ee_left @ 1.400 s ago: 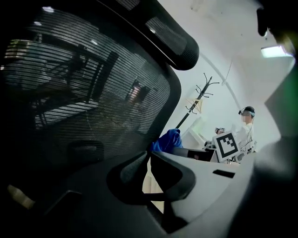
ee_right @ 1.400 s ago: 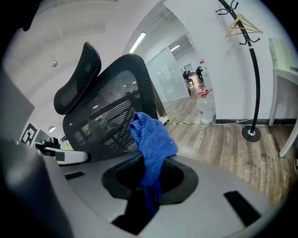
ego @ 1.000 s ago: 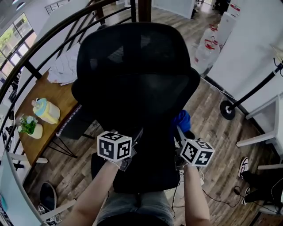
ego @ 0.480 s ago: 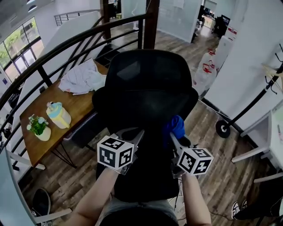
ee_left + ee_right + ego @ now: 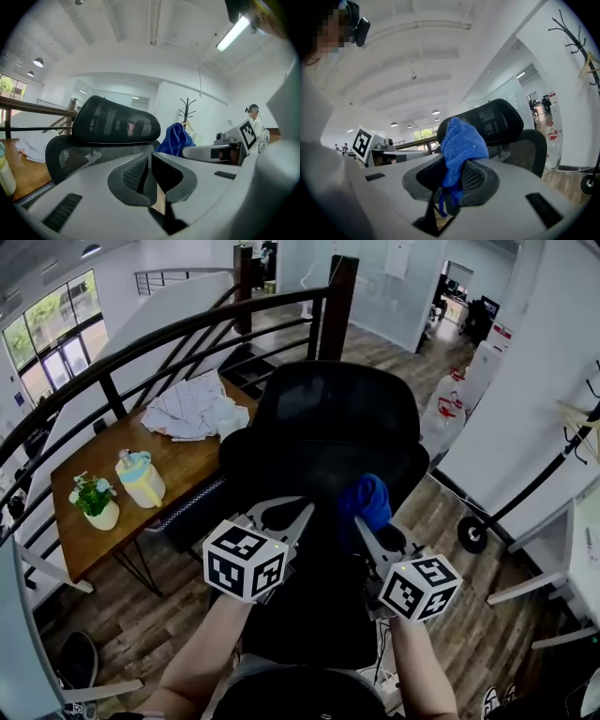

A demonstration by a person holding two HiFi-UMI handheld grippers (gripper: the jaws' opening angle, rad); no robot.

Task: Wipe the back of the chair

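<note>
Left tongs (image 5: pixel 295 512) are shut on themselves, pads pressed flat together with nothing between them, as the left gripper view (image 5: pixel 150 169) shows plainly. My right tongs (image 5: pixel 364 524) are clamped on a blue cloth (image 5: pixel 367 501); in the right gripper view (image 5: pixel 452 183) the cloth (image 5: pixel 461 145) bunches up above the pads and a short tail of it hangs down below them. Both are held side by side just in front of me, pointing at the black mesh chair (image 5: pixel 328 432), which stands with its back toward me. The cloth sits against the lower right part of the backrest as seen from above, though I cannot tell whether it touches the mesh. From the left gripper view the chair's headrest (image 5: pixel 117 124) rises to the left of the cloth (image 5: pixel 176 140). Beyond the chair to the left is a wooden tabletop (image 5: pixel 187 470) carrying a crumpled white cloth (image 5: pixel 192 409), a yellow jug with a pale blue lid (image 5: pixel 141 479) and a small potted plant (image 5: pixel 94 502). A dark curved railing (image 5: pixel 187 329) runs behind the tabletop and the chair.
</note>
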